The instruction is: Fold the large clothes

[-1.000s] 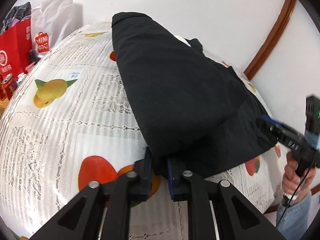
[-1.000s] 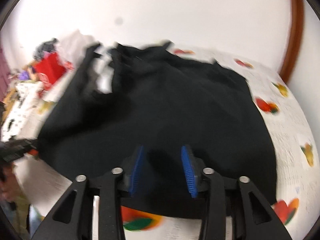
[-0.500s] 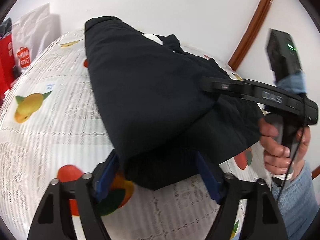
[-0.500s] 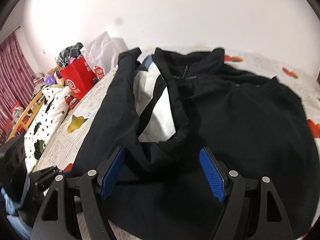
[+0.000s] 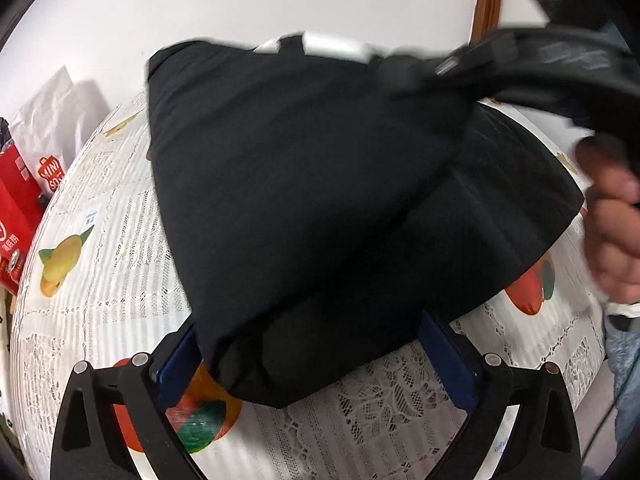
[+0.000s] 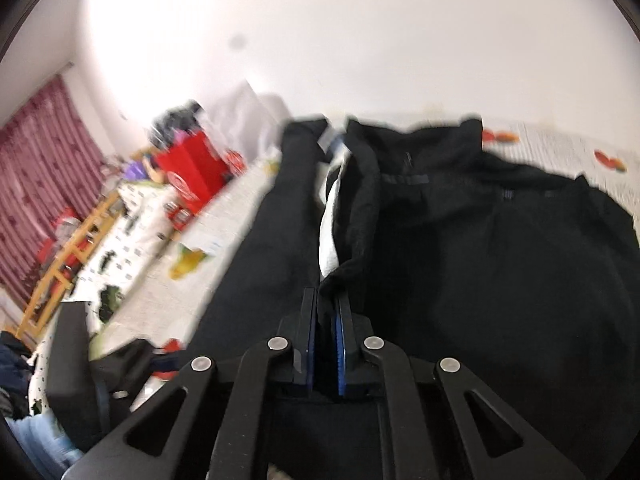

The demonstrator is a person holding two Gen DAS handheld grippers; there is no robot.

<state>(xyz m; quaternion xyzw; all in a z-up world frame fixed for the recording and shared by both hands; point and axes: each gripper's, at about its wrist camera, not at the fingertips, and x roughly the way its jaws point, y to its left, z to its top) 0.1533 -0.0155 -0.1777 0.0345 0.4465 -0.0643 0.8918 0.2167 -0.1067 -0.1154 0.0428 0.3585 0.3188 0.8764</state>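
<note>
A large black garment [image 5: 304,200] lies partly folded on a table with a white lace cloth printed with fruit [image 5: 104,280]. My left gripper [image 5: 312,360] is open, its blue pads either side of the garment's near corner. My right gripper [image 6: 324,320] is shut on a raised fold of the black garment [image 6: 460,248], beside a strip of white lining [image 6: 330,236]. In the left wrist view the right gripper [image 5: 520,64] crosses the upper right, held by a hand [image 5: 612,236]. Both views are motion-blurred.
Red and white shopping bags [image 5: 24,184] stand at the table's far left. In the right wrist view a wooden rack [image 6: 68,260] and red curtain [image 6: 44,184] are at left. A wooden door frame [image 5: 486,0] is at the back right.
My left gripper opened and let go of the garment corner. My right gripper moved in over the garment, opened wide, then shut on a fold near its middle.
</note>
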